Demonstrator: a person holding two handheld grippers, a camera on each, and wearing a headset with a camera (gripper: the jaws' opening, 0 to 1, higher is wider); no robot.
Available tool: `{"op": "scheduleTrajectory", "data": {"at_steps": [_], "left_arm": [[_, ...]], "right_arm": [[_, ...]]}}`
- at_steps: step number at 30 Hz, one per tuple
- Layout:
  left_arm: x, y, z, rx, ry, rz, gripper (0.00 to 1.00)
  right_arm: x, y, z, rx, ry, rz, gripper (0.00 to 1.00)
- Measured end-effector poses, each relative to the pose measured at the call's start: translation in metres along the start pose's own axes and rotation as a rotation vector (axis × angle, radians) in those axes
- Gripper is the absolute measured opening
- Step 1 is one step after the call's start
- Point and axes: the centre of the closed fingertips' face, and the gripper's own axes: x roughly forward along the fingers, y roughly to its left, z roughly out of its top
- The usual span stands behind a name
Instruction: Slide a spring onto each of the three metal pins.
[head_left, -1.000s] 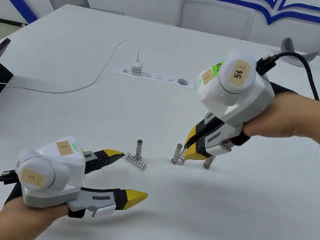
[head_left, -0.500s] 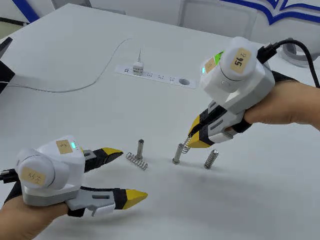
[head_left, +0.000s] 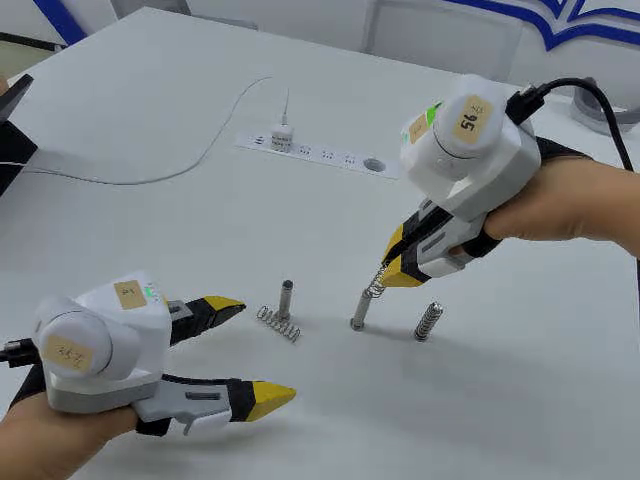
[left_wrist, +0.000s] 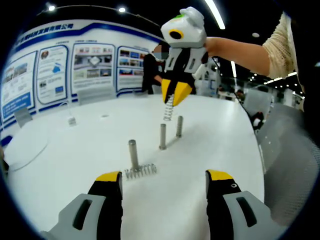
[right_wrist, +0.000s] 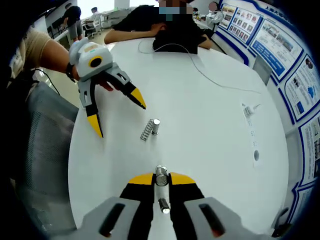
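Head view: right gripper, yellow-tipped jaws pinching small coiled steel spring, hung just above top of middle grey metal pin, mid white table. Right-hand pin wore spring. Second loose spring lay flat at base of left pin.
Left gripper view: left gripper jaws spread wide, nothing between, pointed at pins.
Right gripper view: jaws pressed on spring's upper coils.
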Motion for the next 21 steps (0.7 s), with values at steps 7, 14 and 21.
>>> {"op": "scheduleTrajectory", "data": {"at_steps": [7,14,21], "left_arm": [[-0.0004,0.0012,-0.0001,-0.005,0.000,0.005,0.70],[-0.0013,0.0019,0.0009,-0.006,-0.002,0.009,0.70],[-0.0016,0.0022,-0.0011,-0.006,0.000,0.009,0.70]], "right_arm": [[0.0042,-0.0018,0.0017,-0.003,0.007,0.008,0.12],[0.0072,-0.0022,0.0025,-0.008,0.020,0.013,0.12],[0.0099,-0.0022,0.0000,-0.011,0.037,0.016,0.12]]}}
